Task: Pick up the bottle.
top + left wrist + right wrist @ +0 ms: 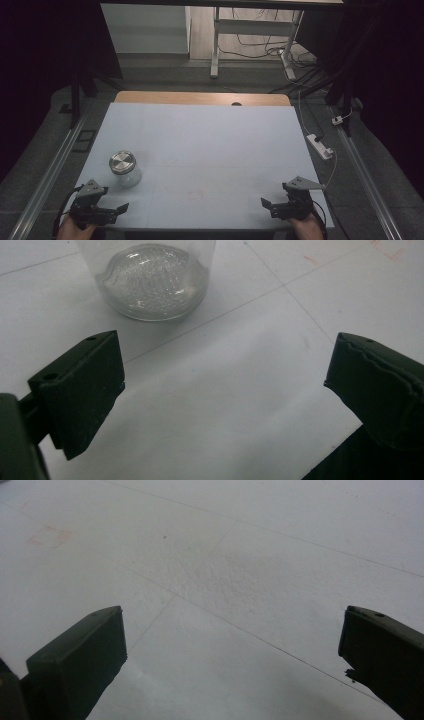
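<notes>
Near the front-left corner of the counter [200, 140] stands a glass jar [125, 169], upright, its long axis vertical, capped by a metal lid [122, 161]. Jar is the landmark for all that follows.

Left claw [111, 209]: just in front of the jar and slightly left of it, apart, not touching. Jaws spread wide, nothing between them. Its own view shows the jar base [152, 282] ahead and left of centre.

Right claw [272, 205]: well to the right of the jar, by the counter's front edge. Jaws wide apart, empty.

Judgement: left claw is much the nearer; a short forward reach would meet the jar.

Room: counter left edge lies near the jar; behind and right of it the surface is bare.
</notes>
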`<state>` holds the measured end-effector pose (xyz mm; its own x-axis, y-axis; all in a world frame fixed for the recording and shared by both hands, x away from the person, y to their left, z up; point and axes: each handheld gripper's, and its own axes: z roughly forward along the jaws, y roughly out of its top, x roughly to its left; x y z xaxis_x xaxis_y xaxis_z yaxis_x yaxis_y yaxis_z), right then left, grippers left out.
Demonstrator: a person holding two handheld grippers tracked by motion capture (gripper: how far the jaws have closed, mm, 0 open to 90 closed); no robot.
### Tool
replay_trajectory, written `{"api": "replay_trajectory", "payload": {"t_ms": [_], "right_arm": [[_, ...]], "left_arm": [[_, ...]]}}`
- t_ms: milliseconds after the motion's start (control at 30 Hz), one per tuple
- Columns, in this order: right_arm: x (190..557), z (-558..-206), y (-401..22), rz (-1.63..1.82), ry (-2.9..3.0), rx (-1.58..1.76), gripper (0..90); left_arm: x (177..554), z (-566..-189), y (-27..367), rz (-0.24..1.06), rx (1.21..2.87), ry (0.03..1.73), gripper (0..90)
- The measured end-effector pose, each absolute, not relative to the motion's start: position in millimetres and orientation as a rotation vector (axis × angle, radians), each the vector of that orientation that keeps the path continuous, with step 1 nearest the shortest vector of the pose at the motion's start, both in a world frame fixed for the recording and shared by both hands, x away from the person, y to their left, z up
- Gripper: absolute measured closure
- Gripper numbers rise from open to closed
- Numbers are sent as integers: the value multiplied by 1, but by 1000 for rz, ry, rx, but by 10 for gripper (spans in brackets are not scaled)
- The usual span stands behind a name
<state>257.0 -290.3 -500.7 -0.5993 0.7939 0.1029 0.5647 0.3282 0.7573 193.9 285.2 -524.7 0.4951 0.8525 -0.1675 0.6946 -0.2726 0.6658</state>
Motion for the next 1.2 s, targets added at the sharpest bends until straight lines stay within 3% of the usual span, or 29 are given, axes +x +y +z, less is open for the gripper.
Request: {"api": "replay_trajectory", "payload": {"t_ms": [733, 1200], "right_arm": [[259, -502, -289, 1116, 2338, 1227, 0], [260, -503, -288, 1107, 2352, 1235, 0]], "left_arm": [[195, -525, 293, 213, 1986, 1243, 0], [199, -521, 298, 334, 1937, 1221, 0]]}}
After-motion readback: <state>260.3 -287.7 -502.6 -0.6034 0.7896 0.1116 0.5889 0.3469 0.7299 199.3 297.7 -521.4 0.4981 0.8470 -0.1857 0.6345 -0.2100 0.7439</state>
